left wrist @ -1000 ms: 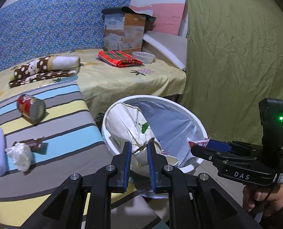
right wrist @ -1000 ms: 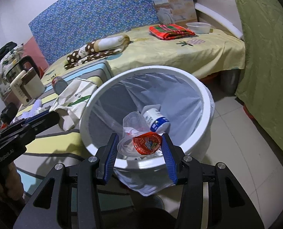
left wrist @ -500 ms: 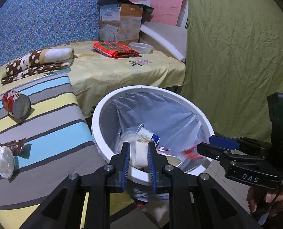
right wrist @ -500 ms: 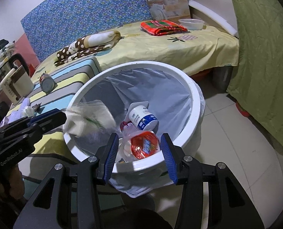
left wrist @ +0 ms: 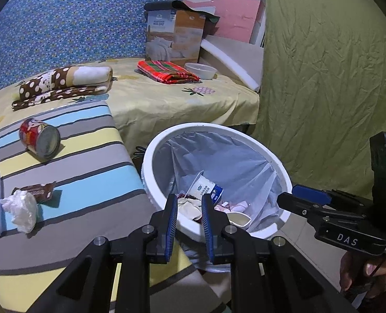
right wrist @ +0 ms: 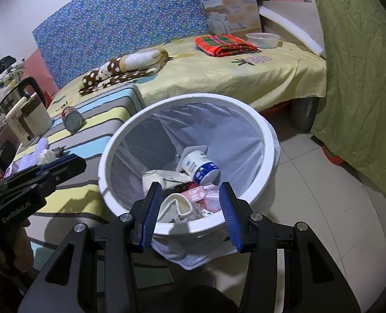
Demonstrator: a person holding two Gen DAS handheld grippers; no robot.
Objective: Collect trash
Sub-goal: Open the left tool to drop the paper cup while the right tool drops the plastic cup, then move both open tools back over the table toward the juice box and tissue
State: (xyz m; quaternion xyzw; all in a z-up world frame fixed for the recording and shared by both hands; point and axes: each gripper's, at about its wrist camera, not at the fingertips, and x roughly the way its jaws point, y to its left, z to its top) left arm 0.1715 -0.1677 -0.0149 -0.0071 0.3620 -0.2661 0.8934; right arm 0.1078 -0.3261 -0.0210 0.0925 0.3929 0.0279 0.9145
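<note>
A white bin (left wrist: 219, 127) (right wrist: 193, 97) with a pale liner stands on the floor beside a striped cushion (left wrist: 83, 172). Inside lie a white-and-blue yogurt cup (left wrist: 206, 187) (right wrist: 198, 167), a crumpled white bag (right wrist: 164, 176) and other scraps. My left gripper (left wrist: 189, 200) (right wrist: 73, 160) hovers over the bin's near-left rim, jaws nearly together with nothing between them. My right gripper (right wrist: 190, 190) (left wrist: 294, 195) hangs over the near rim, jaws apart and empty. On the cushion lie a red can (left wrist: 40, 142) (right wrist: 72, 120), a crumpled tissue (left wrist: 20, 208) and a brown wrapper (left wrist: 40, 189).
Behind is a yellow-sheeted bed (left wrist: 166, 104) with a spotted blanket (left wrist: 62, 80), a red plaid cloth (left wrist: 168, 71), a bowl (left wrist: 200, 70) and a cardboard box (left wrist: 174, 36). A green curtain (left wrist: 323, 78) hangs at the right. A kettle (right wrist: 23, 114) stands at the left.
The white bag left my left gripper and dropped into the bin. The clear cup with the red lid fell from my right gripper into the bin. Both grippers stayed over the rim.
</note>
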